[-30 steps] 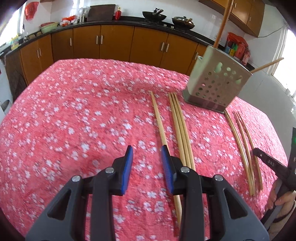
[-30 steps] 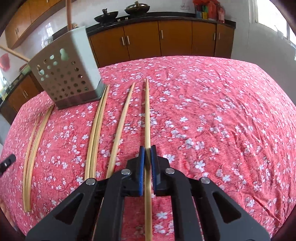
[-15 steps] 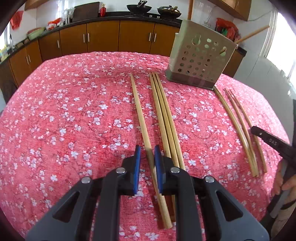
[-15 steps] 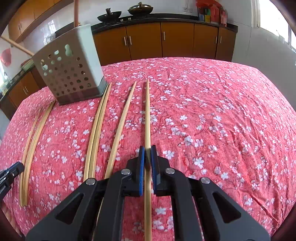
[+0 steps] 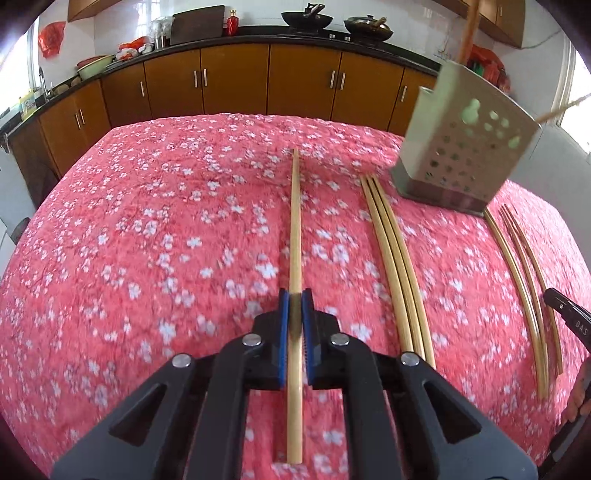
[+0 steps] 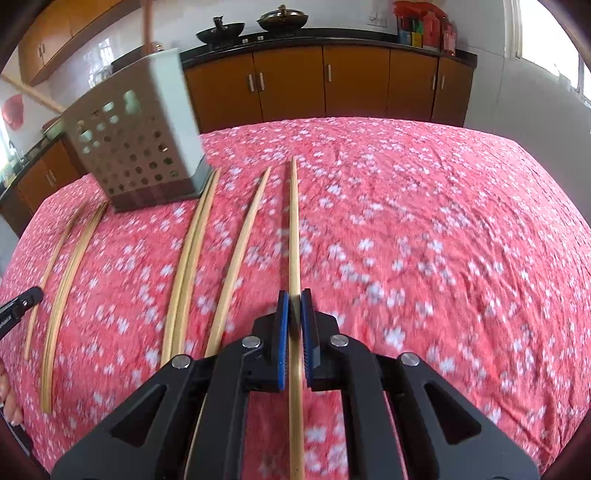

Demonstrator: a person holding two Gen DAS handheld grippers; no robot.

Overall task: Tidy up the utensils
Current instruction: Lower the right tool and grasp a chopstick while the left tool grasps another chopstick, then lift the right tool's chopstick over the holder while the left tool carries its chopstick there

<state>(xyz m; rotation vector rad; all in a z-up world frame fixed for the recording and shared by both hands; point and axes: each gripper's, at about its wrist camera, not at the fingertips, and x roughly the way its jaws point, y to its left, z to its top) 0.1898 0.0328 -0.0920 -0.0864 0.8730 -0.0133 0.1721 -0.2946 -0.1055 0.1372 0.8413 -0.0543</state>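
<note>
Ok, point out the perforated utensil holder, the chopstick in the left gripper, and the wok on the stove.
Perforated utensil holder [image 5: 469, 155], left wrist view: on its holed front wall.
Chopstick in the left gripper [image 5: 295, 229], left wrist view: mid-shaft, ahead of the pads.
Wok [image 5: 306, 17], left wrist view: on its dark bowl.

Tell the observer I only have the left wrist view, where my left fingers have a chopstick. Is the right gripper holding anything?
Observer: Yes. In the right wrist view the right gripper is shut on a chopstick, with its blue fingers pressing on both sides of it.
Operator: What lies to the left of that one?
Observer: A single chopstick lies loose on the cloth just left of it. Beyond that is a pair lying side by side, with the far ends reaching the base of the utensil holder.
</note>
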